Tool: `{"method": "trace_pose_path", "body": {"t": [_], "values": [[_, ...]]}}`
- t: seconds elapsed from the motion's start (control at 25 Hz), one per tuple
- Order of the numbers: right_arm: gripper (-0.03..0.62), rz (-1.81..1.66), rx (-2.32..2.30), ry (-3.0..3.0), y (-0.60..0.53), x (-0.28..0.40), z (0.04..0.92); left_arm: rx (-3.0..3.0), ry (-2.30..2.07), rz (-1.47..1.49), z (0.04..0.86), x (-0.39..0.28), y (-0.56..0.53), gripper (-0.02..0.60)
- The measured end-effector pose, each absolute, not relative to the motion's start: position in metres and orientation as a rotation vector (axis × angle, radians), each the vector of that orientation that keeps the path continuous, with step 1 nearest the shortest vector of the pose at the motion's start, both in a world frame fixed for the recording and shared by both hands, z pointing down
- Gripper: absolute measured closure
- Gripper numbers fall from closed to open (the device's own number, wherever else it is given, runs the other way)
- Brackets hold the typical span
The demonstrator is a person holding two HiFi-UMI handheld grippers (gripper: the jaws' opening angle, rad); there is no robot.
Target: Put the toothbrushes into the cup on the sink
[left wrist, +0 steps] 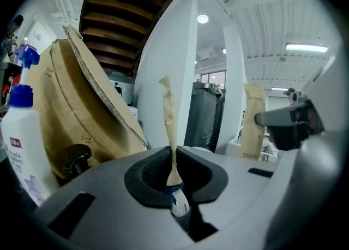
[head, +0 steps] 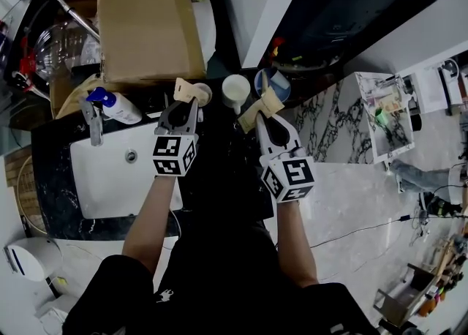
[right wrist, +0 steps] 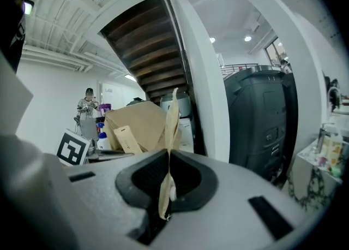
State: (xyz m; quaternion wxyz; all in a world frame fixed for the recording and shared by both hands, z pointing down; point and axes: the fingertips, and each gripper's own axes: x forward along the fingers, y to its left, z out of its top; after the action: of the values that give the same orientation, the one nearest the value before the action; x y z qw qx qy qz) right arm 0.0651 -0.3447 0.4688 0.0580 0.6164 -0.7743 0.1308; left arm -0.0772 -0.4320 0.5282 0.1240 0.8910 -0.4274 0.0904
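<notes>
My left gripper (head: 184,104) is shut on a toothbrush in a tan paper pack (head: 186,91), held over the black counter beside the white sink (head: 102,183). In the left gripper view the pack (left wrist: 170,123) stands edge-on, pinched between the pads. My right gripper (head: 263,118) is shut on a second tan toothbrush pack (head: 262,104), seen edge-on in the right gripper view (right wrist: 170,129). Just beyond the two packs stand a white cup (head: 235,91), a beige cup (head: 202,93) and a blue cup (head: 273,83).
A large cardboard box (head: 146,19) stands behind the sink. A white bottle with a blue cap (head: 117,105) and the faucet (head: 93,123) sit at the basin's back left. A marble surface (head: 329,129) lies to the right.
</notes>
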Motion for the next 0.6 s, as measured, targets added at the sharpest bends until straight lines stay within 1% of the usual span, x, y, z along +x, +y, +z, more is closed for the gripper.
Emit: {"method": "trace_pose_path", "body": {"t": [0.6], "values": [[0.579, 0.408, 1.865, -2.325, -0.346, 0.065, 0.476, 2.553, -1.231, 0.341, 0.559, -0.078, -0.435, 0.552]]}}
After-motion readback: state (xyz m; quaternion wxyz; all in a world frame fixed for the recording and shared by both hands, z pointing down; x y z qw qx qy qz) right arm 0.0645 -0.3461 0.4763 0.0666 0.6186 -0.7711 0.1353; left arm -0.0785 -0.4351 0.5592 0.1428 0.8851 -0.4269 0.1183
